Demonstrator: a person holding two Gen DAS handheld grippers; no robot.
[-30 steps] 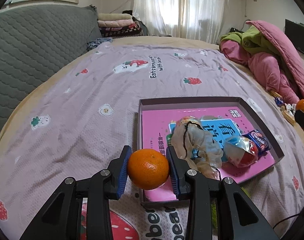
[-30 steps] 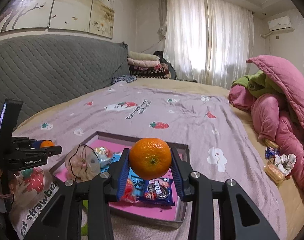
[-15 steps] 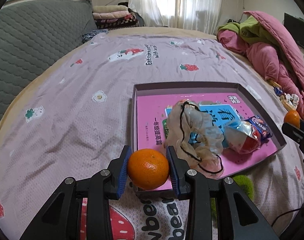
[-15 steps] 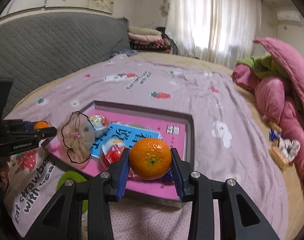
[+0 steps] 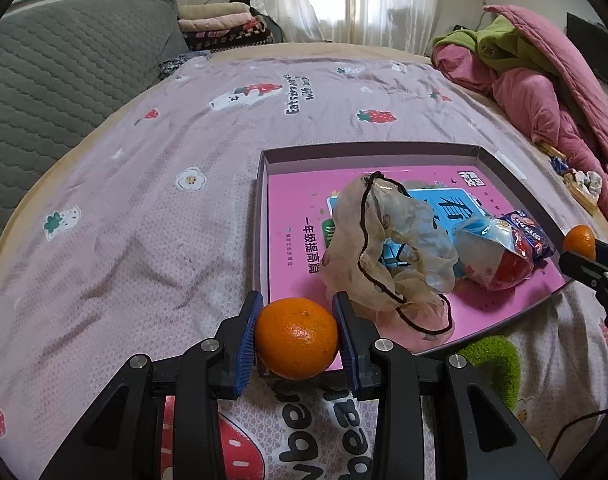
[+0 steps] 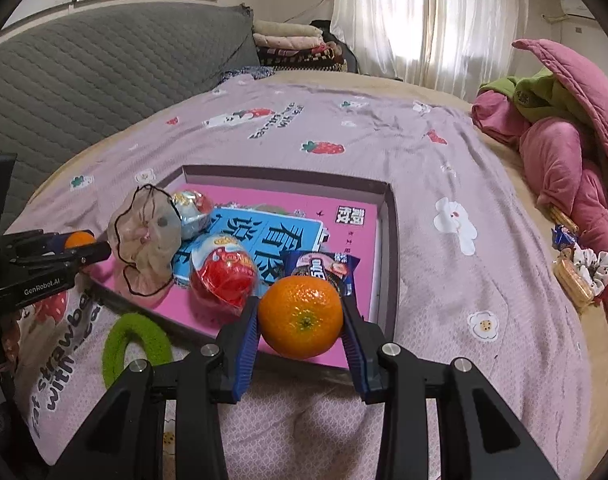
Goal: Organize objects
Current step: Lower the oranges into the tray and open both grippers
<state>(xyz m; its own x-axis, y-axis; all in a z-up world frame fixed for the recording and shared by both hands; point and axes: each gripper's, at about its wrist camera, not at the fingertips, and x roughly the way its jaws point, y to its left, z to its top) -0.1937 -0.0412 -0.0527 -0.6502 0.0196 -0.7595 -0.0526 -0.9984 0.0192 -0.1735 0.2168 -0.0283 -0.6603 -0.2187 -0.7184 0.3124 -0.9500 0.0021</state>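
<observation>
**Orange fruit held over the tray's near edge, not yet set down**

Lilac bedding covers the bed (image 5: 151, 184), on which the shallow tray (image 5: 368, 151) is laid. A pink book (image 6: 304, 216), a mesh pouch (image 5: 376, 240), wrapped snacks (image 6: 223, 276) and a cookie packet (image 6: 324, 268) are already gathered inside. A green ring (image 6: 135, 344) is left outside, just beside the tray's near wall, and more small items are seen near the pink quilt (image 6: 576, 272). An orange (image 5: 296, 338) is clamped between the pads of the left hand-held gripper (image 5: 296, 340), above the tray's near corner. A second orange (image 6: 300, 317) is gripped likewise by the right hand-held gripper (image 6: 300, 320). Neither is judged released yet.
</observation>
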